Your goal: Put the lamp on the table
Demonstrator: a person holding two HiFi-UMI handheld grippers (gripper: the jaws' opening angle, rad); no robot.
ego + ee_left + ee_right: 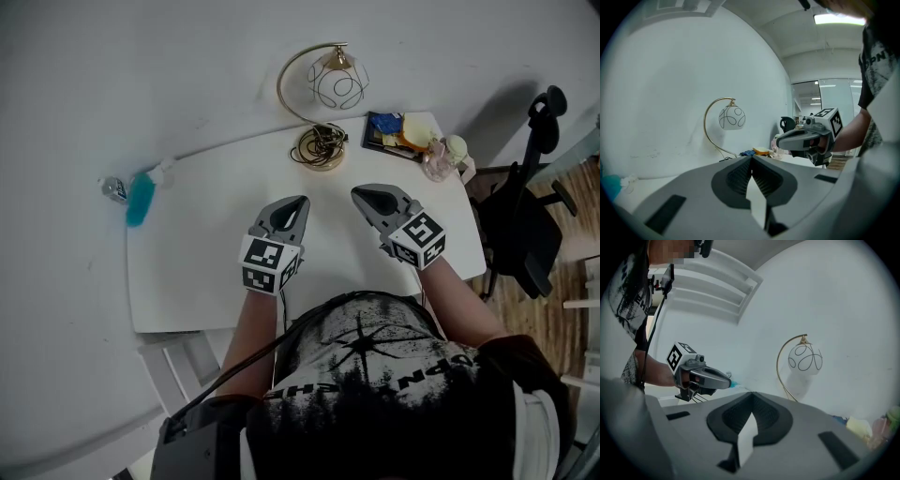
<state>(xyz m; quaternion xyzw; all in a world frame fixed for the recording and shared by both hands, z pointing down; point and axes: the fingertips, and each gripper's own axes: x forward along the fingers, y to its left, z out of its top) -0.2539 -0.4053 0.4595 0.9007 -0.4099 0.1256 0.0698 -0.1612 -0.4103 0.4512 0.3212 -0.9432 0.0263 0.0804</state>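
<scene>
Far left of the head view, a teal bottle [141,199] lies at the left edge of the white table [216,281], out of the way. The left tongs [298,204] are clenched with nothing between them, and hover over the bare middle of the table, pointing toward the wall. Upper centre, the lamp [323,98] stands upright at the table's far edge by the wall, with its cord [322,142] bundled on its base. It's probably parked back there to keep the work area free. The right tongs [362,195] are also clenched and empty, near the left pair and apart from the lamp. The table's upper right corner holds small clutter [403,131], with an office chair [525,225] beyond. The lamp looks already placed, so neither pair needs a grip.
</scene>
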